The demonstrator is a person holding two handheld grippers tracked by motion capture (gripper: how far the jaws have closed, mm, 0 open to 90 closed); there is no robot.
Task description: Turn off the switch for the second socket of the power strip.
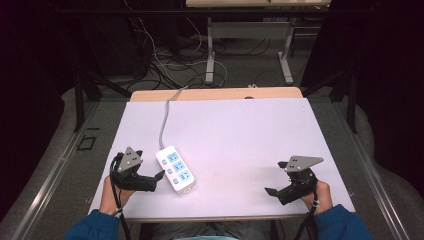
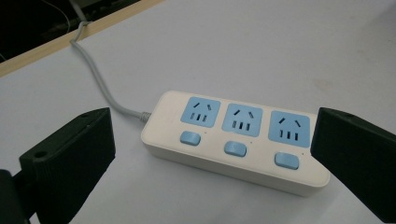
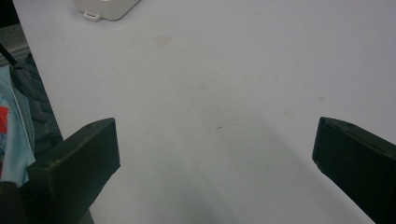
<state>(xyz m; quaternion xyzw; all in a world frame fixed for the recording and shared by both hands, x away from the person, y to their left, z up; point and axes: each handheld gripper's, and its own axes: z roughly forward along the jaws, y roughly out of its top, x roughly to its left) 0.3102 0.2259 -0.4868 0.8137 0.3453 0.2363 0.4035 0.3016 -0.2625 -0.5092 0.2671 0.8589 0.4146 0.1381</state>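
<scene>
You are holding the left gripper (image 1: 159, 176) in the lower left of the high view, its jaws spread wide and gripping nothing, the tips lying just beside the white plastic power strip with three pale blue sockets and three blue rocker switches (image 1: 175, 168). That strip is lying flat on the white tabletop (image 1: 240, 130), left of centre in the frame, with its grey cable (image 1: 164, 120) running up toward the far wooden edge of the table. In the left gripper view, the power strip (image 2: 233, 140) is sitting between the two black jaws, a little beyond them; the right-hand jaw is overlapping the strip's near end in the picture, though I cannot tell whether it is touching.

You are holding the right gripper (image 1: 272, 191) in the lower right of the high view, well apart from the strip. Its jaws are standing wide open too, with bare tabletop (image 3: 224, 93) between them and one corner of the strip (image 3: 105, 8) peeking in at the upper left.
</scene>
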